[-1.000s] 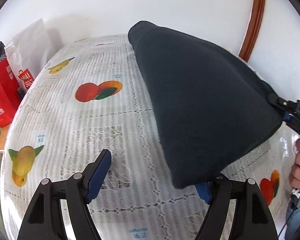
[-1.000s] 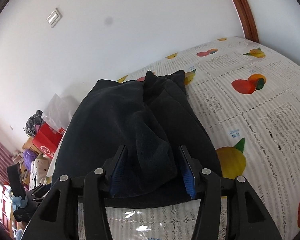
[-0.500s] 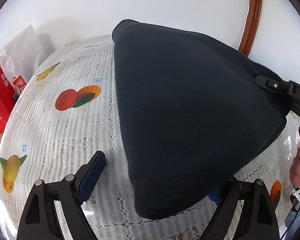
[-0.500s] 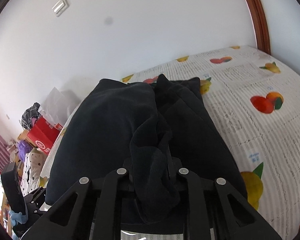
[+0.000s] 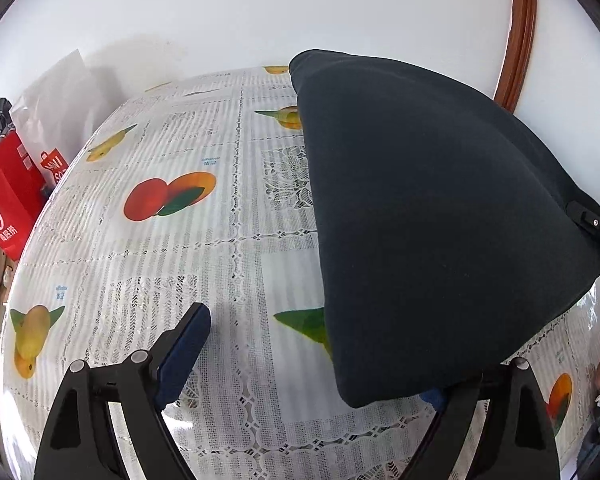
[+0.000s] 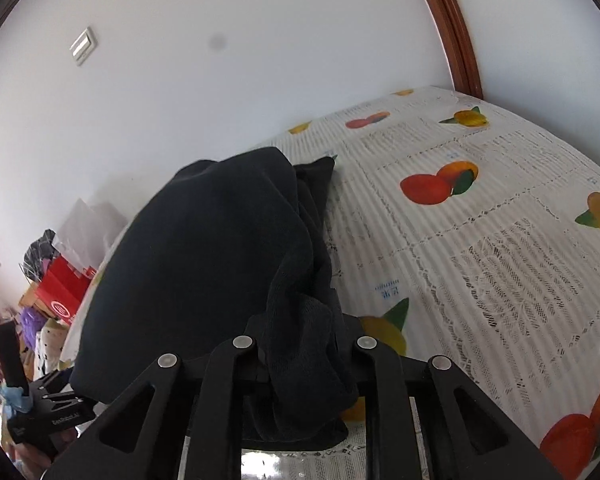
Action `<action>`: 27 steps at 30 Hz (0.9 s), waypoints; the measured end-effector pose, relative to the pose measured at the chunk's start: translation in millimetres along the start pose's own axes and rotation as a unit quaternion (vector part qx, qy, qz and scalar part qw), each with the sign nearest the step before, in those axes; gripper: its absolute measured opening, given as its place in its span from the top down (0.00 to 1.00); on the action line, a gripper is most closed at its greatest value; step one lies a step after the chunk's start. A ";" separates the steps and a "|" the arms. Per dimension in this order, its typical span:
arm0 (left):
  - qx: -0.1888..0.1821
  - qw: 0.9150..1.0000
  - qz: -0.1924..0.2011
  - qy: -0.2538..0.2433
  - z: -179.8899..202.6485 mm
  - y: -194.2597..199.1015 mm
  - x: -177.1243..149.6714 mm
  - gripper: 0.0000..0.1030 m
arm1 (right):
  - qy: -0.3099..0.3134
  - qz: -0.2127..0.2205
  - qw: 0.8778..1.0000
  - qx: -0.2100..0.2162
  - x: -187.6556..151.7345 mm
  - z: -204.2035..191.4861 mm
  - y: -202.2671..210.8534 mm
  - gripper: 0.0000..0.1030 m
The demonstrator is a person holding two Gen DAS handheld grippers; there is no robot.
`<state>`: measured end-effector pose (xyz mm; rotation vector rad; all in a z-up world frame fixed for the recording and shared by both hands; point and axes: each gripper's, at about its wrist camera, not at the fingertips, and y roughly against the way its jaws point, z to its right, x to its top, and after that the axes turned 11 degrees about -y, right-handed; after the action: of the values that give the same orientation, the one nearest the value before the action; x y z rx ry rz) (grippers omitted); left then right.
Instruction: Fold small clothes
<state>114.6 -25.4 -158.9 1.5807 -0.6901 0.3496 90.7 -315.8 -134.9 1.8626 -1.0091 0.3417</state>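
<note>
The dark garment (image 5: 440, 216) in my right tongs (image 6: 300, 344) is a soft matt cloth, smooth across its broad face and coarser, almost ribbed, at the bunched edge (image 6: 300, 360). My left tongs (image 5: 308, 360) are matt black plastic with dull blue pads (image 5: 184, 350) and small shiny metal rivets (image 5: 139, 356). The table (image 5: 220, 264) wears a glossy clear plastic sheet over white lace-patterned cloth printed with fruit. Far right, the door trim (image 5: 520, 32) is polished brown wood. At far left, a red bag (image 5: 8, 204) looks like smooth paper.
</note>
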 end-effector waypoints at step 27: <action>-0.018 0.998 0.059 -0.001 -18.7 91.2 -15.1 0.17 | 0.117 -0.007 0.988 -0.102 -24.1 -21.9 68.3 0.70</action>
<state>50.2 -4.3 -93.2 1.5097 -0.7884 0.4209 27.5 -299.2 -96.7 1.6040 -0.8381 0.4216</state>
